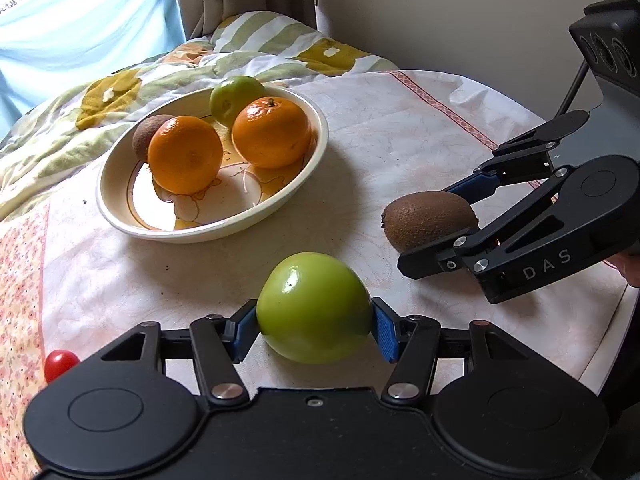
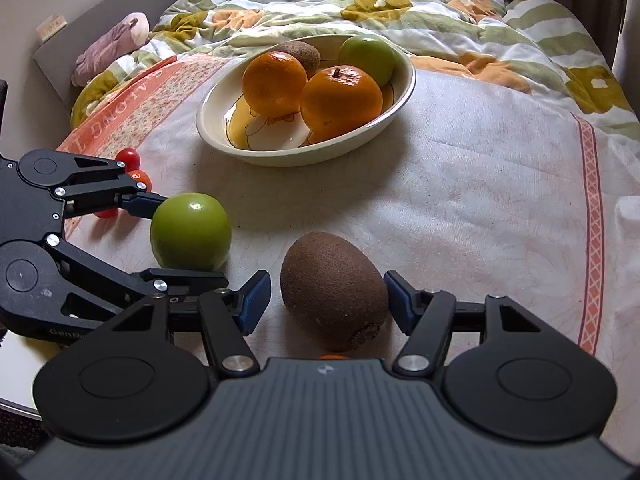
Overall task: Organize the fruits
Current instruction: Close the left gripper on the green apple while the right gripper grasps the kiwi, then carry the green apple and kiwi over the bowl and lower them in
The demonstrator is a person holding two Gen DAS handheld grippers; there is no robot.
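My left gripper [image 1: 314, 330] is shut on a green apple [image 1: 314, 306] low over the cloth; it also shows in the right wrist view [image 2: 191, 231]. My right gripper [image 2: 326, 300] stands around a brown kiwi [image 2: 334, 290], its right pad at the skin, a gap at the left pad; the kiwi also shows in the left wrist view [image 1: 430, 220]. A cream bowl [image 1: 116, 216] holds two oranges [image 1: 185, 155], a green apple [image 1: 236, 98] and a kiwi [image 1: 148, 134].
Small red tomatoes [image 2: 128, 157] lie left of the left gripper; one shows in the left wrist view [image 1: 60, 364]. A flowered quilt [image 2: 440, 12] lies behind the bowl. The cloth's patterned border [image 2: 592, 200] runs along the right.
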